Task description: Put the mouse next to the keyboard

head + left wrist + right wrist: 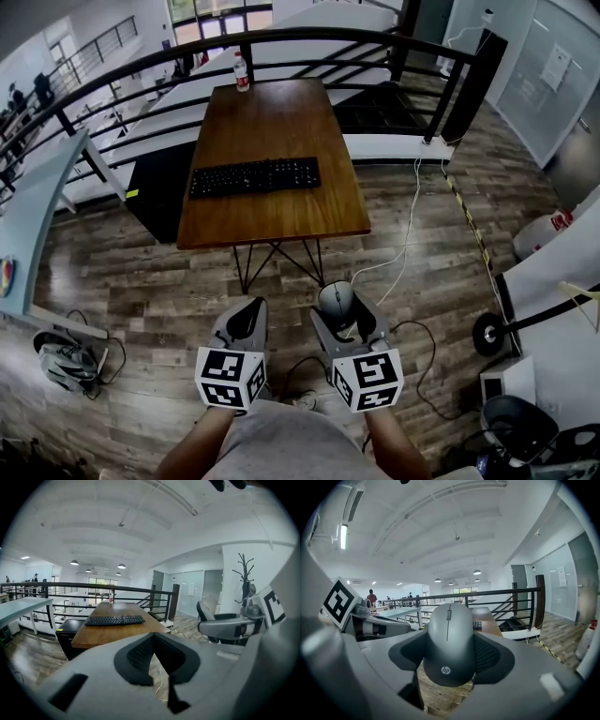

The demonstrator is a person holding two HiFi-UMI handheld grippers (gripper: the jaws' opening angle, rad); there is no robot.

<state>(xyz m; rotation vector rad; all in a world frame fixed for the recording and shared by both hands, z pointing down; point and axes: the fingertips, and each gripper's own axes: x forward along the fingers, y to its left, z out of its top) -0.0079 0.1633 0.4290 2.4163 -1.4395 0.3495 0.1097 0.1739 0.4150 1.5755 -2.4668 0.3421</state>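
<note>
- Right tool (337, 304), lower centre of frame: clenched on the mouse (336, 296), held above the floor (141, 281).
- Left tool (247, 317) beside it: jaws together, empty.
- Keyboard (255, 176) lies crosswise on the counter (281, 112), straight ahead at upper centre, well apart from the mouse.

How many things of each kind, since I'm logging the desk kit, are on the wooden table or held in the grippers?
keyboard: 1
mouse: 1
bottle: 1
Total: 3
</note>
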